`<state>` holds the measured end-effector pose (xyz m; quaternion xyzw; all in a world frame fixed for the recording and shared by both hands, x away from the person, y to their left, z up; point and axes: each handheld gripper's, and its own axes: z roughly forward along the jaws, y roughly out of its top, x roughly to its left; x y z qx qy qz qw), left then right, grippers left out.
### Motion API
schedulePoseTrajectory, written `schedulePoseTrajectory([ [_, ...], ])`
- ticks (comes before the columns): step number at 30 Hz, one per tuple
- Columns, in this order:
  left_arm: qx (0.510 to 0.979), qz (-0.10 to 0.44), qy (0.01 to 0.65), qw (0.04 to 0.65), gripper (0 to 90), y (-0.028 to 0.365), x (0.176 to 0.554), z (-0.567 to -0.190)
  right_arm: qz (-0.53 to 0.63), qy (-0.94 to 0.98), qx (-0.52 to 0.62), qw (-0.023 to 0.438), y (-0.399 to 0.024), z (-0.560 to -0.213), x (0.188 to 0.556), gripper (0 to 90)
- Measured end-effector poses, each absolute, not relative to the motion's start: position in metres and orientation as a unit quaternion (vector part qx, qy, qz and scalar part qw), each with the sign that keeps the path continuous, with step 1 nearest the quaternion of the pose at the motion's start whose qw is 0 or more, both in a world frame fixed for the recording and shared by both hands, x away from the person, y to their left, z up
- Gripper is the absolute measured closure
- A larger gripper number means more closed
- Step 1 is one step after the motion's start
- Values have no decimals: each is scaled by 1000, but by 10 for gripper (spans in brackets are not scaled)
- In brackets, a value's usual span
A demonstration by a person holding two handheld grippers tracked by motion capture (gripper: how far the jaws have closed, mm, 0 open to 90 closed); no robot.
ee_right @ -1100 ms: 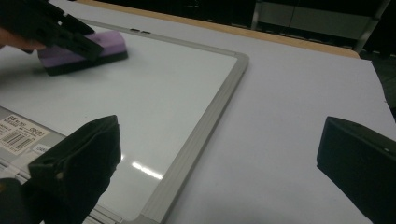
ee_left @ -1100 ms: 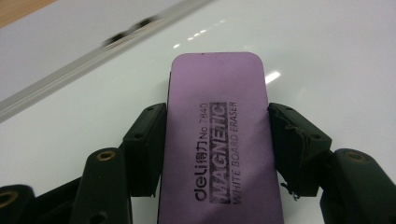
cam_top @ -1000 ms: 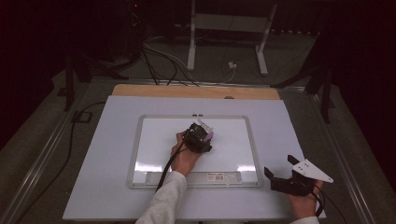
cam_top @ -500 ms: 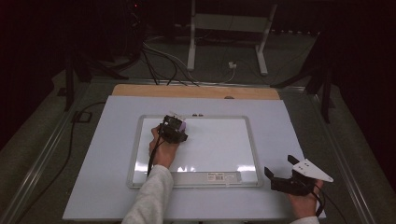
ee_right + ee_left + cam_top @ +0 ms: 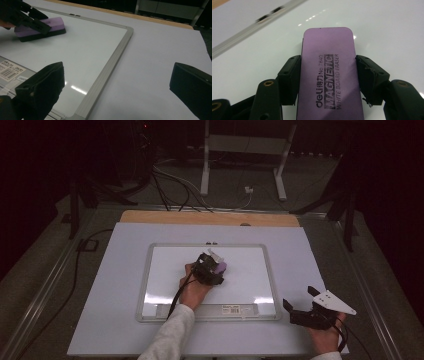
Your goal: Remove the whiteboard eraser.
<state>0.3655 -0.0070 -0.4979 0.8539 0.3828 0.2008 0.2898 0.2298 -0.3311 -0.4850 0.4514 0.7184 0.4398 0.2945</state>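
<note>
High view: we see the left hand-held gripper (image 5: 212, 268) near the middle of the whiteboard (image 5: 150, 285), clamped on a purple eraser (image 5: 220, 267). The right hand-held gripper (image 5: 300, 312) rests on the desk (image 5: 110, 270) beside the board's lower right corner, jaws spread.

Left gripper view: both jaws press the eraser's (image 5: 329, 75) long sides; it lies flat on the board (image 5: 387, 30).

Right gripper view: we note wide-apart jaws with nothing between them, and the eraser (image 5: 53, 24) on the board (image 5: 87, 52) at upper left.

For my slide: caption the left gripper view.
Left gripper clamps a purple magnetic eraser flat on the whiteboard.
</note>
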Motion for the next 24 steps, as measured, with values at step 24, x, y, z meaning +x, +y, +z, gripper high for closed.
schedulePoseTrajectory([
  [24, 779, 231, 523, 257, 414, 70, 392, -495, 437, 719, 453, 296, -333, -485, 230, 0],
])
